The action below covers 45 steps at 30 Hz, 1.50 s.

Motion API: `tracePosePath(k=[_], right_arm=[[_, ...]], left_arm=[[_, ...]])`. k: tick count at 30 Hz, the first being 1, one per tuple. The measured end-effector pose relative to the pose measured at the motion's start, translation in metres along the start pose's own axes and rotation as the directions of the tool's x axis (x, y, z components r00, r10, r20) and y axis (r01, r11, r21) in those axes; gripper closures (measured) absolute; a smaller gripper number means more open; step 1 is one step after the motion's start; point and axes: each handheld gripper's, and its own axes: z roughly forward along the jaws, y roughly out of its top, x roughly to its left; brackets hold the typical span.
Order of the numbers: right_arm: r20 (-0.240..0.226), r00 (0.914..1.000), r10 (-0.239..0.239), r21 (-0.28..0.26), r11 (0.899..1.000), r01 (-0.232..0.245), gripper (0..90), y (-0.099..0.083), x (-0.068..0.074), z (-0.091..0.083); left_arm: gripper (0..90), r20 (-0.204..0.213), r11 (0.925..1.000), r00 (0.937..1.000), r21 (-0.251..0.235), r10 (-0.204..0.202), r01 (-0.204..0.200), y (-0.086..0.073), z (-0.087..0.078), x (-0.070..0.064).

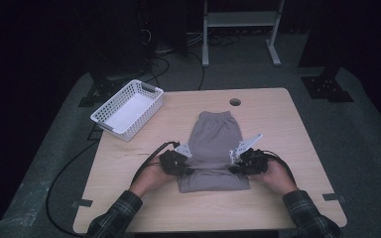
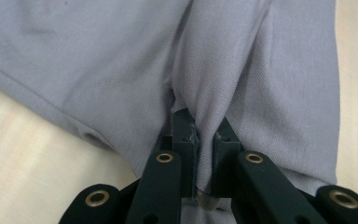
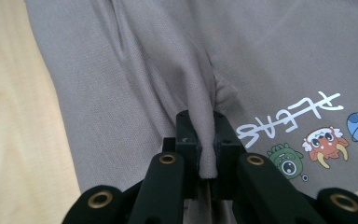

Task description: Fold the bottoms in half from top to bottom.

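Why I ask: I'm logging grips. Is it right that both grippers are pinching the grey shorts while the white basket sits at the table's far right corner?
Not quite. Both the left gripper and right gripper pinch the grey shorts, but the high view shows the white basket at the table's far left corner.

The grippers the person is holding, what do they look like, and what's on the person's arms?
The left gripper and right gripper are black, each with a grey three-cornered plate on top and a black cable trailing back. Up close, the two jaws are black bars joined by brass-coloured ringed pins. The person wears dark plaid sleeves.
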Motion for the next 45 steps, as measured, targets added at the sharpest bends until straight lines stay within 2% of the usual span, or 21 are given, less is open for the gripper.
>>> tracePosePath(k=[1, 2, 3, 4, 6, 7, 11, 12, 17, 19, 21, 25, 29, 30, 31, 35, 37, 38, 42, 43, 45], right_arm=[[0.000, 1.0000, 0.000, 0.000, 1.000, 0.000, 83.9, 0.000, 0.000, 0.000], [-0.009, 0.9992, -0.040, 0.011, 0.999, 0.040, 83.9, -0.001, 0.008, 0.000], [-0.013, 0.9992, -0.038, 0.014, 0.999, 0.038, 83.9, -0.001, 0.011, 0.000], [-0.017, 0.9982, -0.058, 0.019, 0.998, 0.058, 83.9, -0.001, 0.015, -0.001], [-0.022, 0.9977, -0.065, 0.022, 0.998, 0.065, 83.9, -0.001, 0.018, -0.001], [-0.029, 0.9962, -0.082, 0.033, 0.996, 0.083, 83.9, -0.002, 0.028, -0.001], [-0.044, 0.9940, -0.100, 0.047, 0.994, 0.102, 83.9, -0.004, 0.039, -0.003], [-0.063, 0.9917, -0.112, 0.051, 0.992, 0.115, 83.9, -0.007, 0.049, -0.004], [-0.092, 0.9866, -0.135, 0.058, 0.988, 0.141, 83.9, -0.014, 0.068, -0.008], [-0.094, 0.9859, -0.139, 0.057, 0.988, 0.144, 83.9, -0.015, 0.070, -0.009], [-0.103, 0.9846, -0.141, 0.029, 0.989, 0.144, 83.8, -0.016, 0.073, -0.017], [-0.100, 0.9863, -0.131, -0.040, 0.991, 0.128, 83.8, -0.011, 0.070, -0.035], [-0.069, 0.9889, -0.131, -0.085, 0.988, 0.125, 83.8, 0.000, 0.062, -0.049], [-0.055, 0.9896, -0.133, -0.090, 0.988, 0.128, 83.8, 0.003, 0.059, -0.052], [-0.043, 0.9906, -0.130, -0.096, 0.988, 0.125, 83.8, 0.005, 0.056, -0.055], [-0.007, 0.9947, -0.102, -0.120, 0.988, 0.101, 83.8, 0.017, 0.037, -0.063], [0.000, 0.9954, -0.096, -0.120, 0.988, 0.095, 83.8, 0.019, 0.034, -0.064], [0.013, 0.9970, -0.076, -0.120, 0.990, 0.077, 83.7, 0.024, 0.022, -0.064], [0.031, 0.9991, -0.028, -0.113, 0.993, 0.032, 83.6, 0.028, 0.004, -0.059], [0.033, 0.9993, -0.017, -0.107, 0.994, 0.020, 83.5, 0.029, 0.000, -0.057], [0.044, 0.9990, -0.009, -0.097, 0.995, 0.013, 83.6, 0.032, -0.007, -0.052]], left_arm=[[83.9, 0.000, 1.0000, 1.0000, 0.000, 0.000, 0.000, 0.000, 0.000, 0.000], [83.9, 0.009, 1.0000, 0.9999, 0.001, 0.005, -0.005, -0.004, -0.002, -0.009], [83.9, 0.009, 1.0000, 0.9999, 0.001, 0.005, -0.005, -0.004, -0.002, -0.009], [83.9, 0.014, 0.9998, 0.9997, 0.010, 0.018, -0.018, -0.008, -0.005, -0.017], [83.9, 0.014, 0.9997, 0.9997, 0.008, 0.022, -0.022, -0.010, -0.006, -0.022], [83.9, 0.017, 0.9996, 0.9995, 0.009, 0.027, -0.027, -0.013, -0.008, -0.029], [84.0, 0.026, 0.9991, 0.9989, 0.014, 0.040, -0.041, -0.017, -0.011, -0.040], [83.9, 0.032, 0.9985, 0.9982, 0.020, 0.050, -0.051, -0.020, -0.013, -0.047], [83.9, 0.050, 0.9976, 0.9966, 0.019, 0.065, -0.066, -0.025, -0.016, -0.065], [83.9, 0.044, 0.9965, 0.9959, 0.023, 0.079, -0.080, -0.024, -0.017, -0.068], [84.4, 0.024, 0.9948, 0.9946, 0.013, 0.101, -0.101, -0.021, -0.024, -0.070], [84.6, -0.005, 0.9936, 0.9940, -0.028, 0.110, -0.110, -0.011, -0.039, -0.065], [84.6, -0.053, 0.9911, 0.9915, -0.053, 0.119, -0.122, 0.005, -0.052, -0.052], [84.5, -0.053, 0.9911, 0.9915, -0.053, 0.119, -0.122, 0.005, -0.052, -0.052], [84.5, -0.069, 0.9906, 0.9905, -0.060, 0.119, -0.123, 0.015, -0.059, -0.043], [84.4, -0.097, 0.9911, 0.9900, -0.075, 0.102, -0.110, 0.034, -0.068, -0.023], [84.4, -0.107, 0.9916, 0.9896, -0.076, 0.096, -0.105, 0.038, -0.068, -0.017], [84.3, -0.121, 0.9925, 0.9885, -0.071, 0.091, -0.100, 0.044, -0.067, -0.008], [84.3, -0.145, 0.9955, 0.9873, -0.060, 0.064, -0.073, 0.049, -0.055, 0.008], [84.3, -0.145, 0.9955, 0.9873, -0.060, 0.064, -0.073, 0.049, -0.055, 0.008], [84.3, -0.162, 0.9975, 0.9857, -0.048, 0.044, -0.053, 0.051, -0.046, 0.020]])
